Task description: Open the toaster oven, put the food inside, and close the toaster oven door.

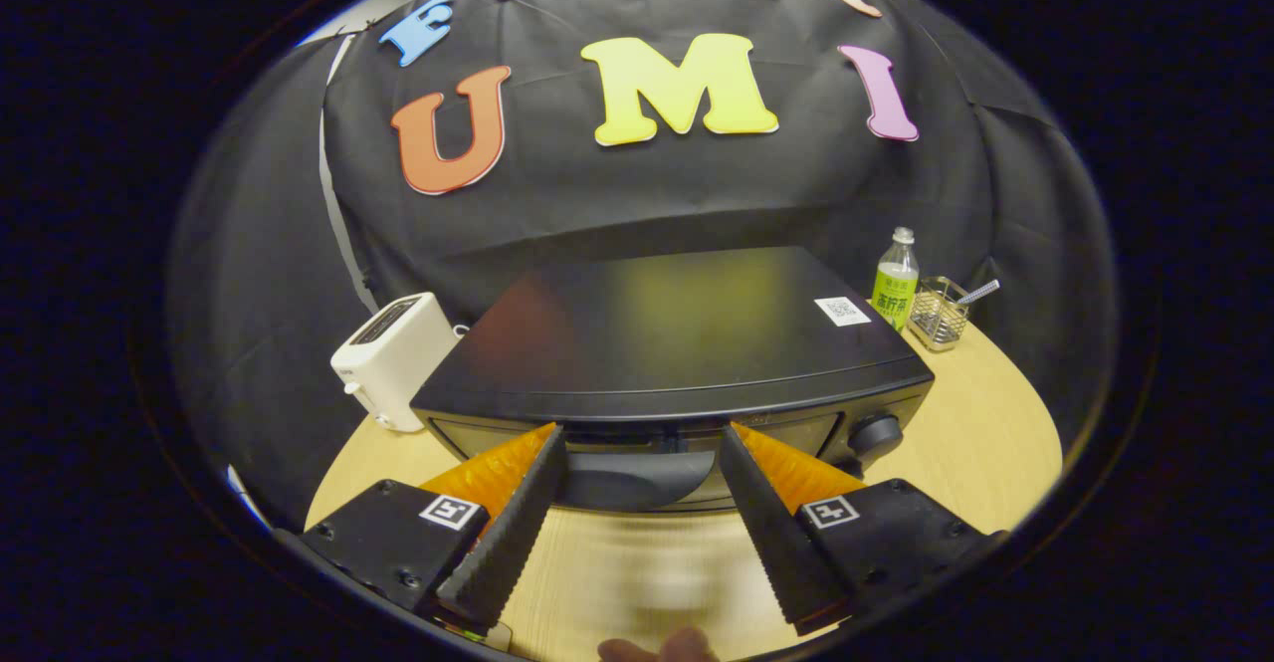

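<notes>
Right up against the front of the toaster oven (pixel 677 343) is where the gripper (pixel 642 443) sits, fingers spread wide with nothing between them. The tips reach the top edge of the oven's front, one on each side of the dark handle (pixel 627 478) on the door, which looks closed. I can't tell if the tips actually touch the oven or just hover at it.

The oven is a black box on a light wooden table (pixel 995 413), and you mostly see its flat top from above, with a small white sticker (pixel 842 311) near its back right corner. A round knob (pixel 875 435) sits on the front, just past the right finger.

Off to the oven's left, almost touching it, there's a white slot toaster (pixel 391 358). Behind the oven's right corner stands a clear bottle (pixel 895 291) with a green label, and just beside that a little wire basket (pixel 937 312) with some kind of metal utensil poking out.

The table near the fingers is blurry. There's a pale smudge there that I can't make out, and what looks like a fingertip (pixel 657 648) of the person down low between the gripper's fingers.
</notes>
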A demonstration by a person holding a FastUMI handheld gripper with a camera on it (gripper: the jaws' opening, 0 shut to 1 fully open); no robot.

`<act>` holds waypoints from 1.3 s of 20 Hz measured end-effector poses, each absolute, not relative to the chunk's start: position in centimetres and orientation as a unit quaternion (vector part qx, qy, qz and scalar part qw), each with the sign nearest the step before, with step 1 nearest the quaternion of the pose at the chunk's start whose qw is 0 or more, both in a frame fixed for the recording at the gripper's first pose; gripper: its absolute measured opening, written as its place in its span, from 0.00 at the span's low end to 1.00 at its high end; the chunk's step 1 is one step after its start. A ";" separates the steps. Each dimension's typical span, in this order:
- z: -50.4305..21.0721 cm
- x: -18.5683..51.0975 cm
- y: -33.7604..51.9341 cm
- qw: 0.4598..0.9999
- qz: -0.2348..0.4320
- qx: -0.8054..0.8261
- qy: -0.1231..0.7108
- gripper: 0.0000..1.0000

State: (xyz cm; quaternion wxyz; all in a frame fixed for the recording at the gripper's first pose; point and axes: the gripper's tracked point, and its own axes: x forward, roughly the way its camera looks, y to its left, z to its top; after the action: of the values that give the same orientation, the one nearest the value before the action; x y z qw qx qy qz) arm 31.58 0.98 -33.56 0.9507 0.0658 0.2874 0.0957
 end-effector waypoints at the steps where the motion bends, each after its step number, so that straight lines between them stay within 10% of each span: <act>1: -33.8 31.5 1.1 0.949 0.096 0.067 0.294 1.00; 26: -44.4 18.7 0.3 0.882 0.126 0.069 0.449 1.00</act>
State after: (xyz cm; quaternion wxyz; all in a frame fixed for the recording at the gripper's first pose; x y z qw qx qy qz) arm 18.70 0.34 -44.45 0.8821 0.0689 0.4488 0.1257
